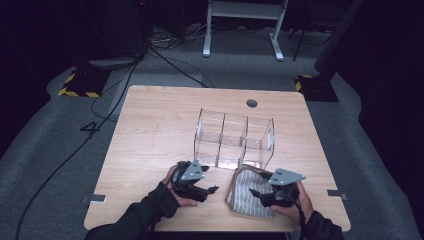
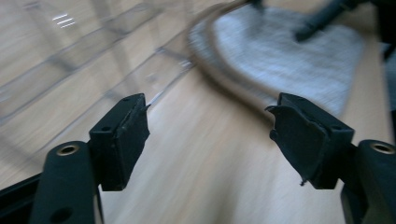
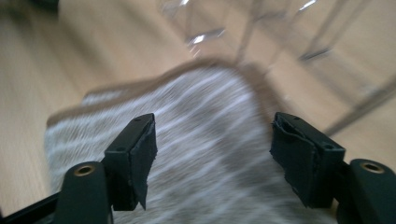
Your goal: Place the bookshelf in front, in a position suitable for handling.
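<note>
Right hand-held gripper (image 1: 260, 194) hovers, jaws apart, over folded cloth (image 1: 245, 195).

dark long sleeves (image 1: 145, 212) cover both forearms; each black two-jaw claw (image 1: 212, 190) carries a grey three-cornered plate (image 1: 192, 171) and brass-ringed screw holes (image 2: 67, 150).

On the wooden surface (image 1: 150, 130) stands a clear, three-compartment box (image 1: 234, 138), near the middle and toward the right. Just in front of its right end lies a folded grey striped cloth (image 1: 243, 192) with a brown edge. The right gripper (image 1: 261, 193) hangs over the cloth's right part with its jaws apart, held by a hand at the near edge. The left gripper (image 1: 214, 189) is beside the cloth on its left, apart from it, jaws pointing toward the cloth. Dark cables (image 1: 165, 60) run over the grey floor (image 1: 45, 125) beyond.
</note>
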`<state>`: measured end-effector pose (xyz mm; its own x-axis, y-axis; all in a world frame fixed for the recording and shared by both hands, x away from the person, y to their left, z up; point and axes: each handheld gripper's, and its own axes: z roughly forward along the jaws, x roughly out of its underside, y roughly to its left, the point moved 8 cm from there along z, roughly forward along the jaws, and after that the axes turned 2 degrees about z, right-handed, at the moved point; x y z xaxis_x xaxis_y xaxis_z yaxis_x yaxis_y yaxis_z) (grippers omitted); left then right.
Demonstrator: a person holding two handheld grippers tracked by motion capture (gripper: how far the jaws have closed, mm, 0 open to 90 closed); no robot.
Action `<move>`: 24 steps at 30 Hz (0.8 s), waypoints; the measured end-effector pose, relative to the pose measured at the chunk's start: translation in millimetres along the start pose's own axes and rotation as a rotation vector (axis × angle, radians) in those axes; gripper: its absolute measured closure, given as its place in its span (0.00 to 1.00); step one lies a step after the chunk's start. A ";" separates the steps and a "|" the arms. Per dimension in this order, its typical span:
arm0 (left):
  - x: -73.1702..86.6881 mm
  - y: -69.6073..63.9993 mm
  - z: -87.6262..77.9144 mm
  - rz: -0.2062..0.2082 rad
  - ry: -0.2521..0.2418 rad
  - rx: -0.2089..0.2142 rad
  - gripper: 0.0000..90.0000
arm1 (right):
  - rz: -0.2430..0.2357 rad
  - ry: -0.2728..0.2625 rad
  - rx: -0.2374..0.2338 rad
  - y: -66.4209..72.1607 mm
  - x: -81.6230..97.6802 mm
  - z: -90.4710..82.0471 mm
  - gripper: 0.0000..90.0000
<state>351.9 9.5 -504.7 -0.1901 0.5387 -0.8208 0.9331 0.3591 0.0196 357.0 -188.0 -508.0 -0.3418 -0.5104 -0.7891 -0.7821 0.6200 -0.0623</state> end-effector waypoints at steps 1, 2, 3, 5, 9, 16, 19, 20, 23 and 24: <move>-6.8 -7.1 6.7 0.022 -0.006 0.027 0.30 | 0.021 -0.028 0.021 -8.7 -4.5 -7.5 0.37; -13.3 -15.0 14.0 0.035 -0.009 0.050 0.30 | 0.026 -0.038 0.046 -15.9 -6.6 -12.6 0.37; -23.6 -27.4 27.3 0.074 -0.013 0.086 0.30 | 0.036 -0.062 0.079 -28.2 -8.1 -21.5 0.38; -33.5 -39.8 45.1 0.096 -0.008 0.130 0.30 | 0.056 -0.066 0.097 -38.8 -8.2 -25.6 0.38; -39.3 -49.8 69.9 0.124 0.020 0.165 0.30 | 0.076 -0.078 0.111 -52.9 -11.7 -28.3 0.38; -15.8 -44.9 104.0 0.111 0.127 0.201 0.31 | 0.068 -0.079 0.100 -74.6 -23.0 -18.1 0.35; -12.6 -43.8 102.3 0.113 0.131 0.213 0.33 | 0.070 -0.096 0.082 -78.1 -27.7 -14.4 0.35; -10.1 -42.0 99.3 0.140 0.136 0.207 0.35 | 0.074 -0.092 0.072 -81.8 -31.2 -9.9 0.33; -4.5 -38.9 91.7 0.157 0.150 0.199 0.36 | 0.070 -0.095 0.070 -85.6 -36.6 -5.8 0.34; -4.5 -38.9 91.7 0.157 0.150 0.199 0.37 | 0.070 -0.095 0.070 -85.6 -36.6 -5.8 0.34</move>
<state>344.5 -76.8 -554.1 -0.0675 0.6878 -0.7227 0.9934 0.1137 0.0155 433.4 -225.9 -470.2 -0.3411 -0.4076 -0.8470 -0.7182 0.6943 -0.0449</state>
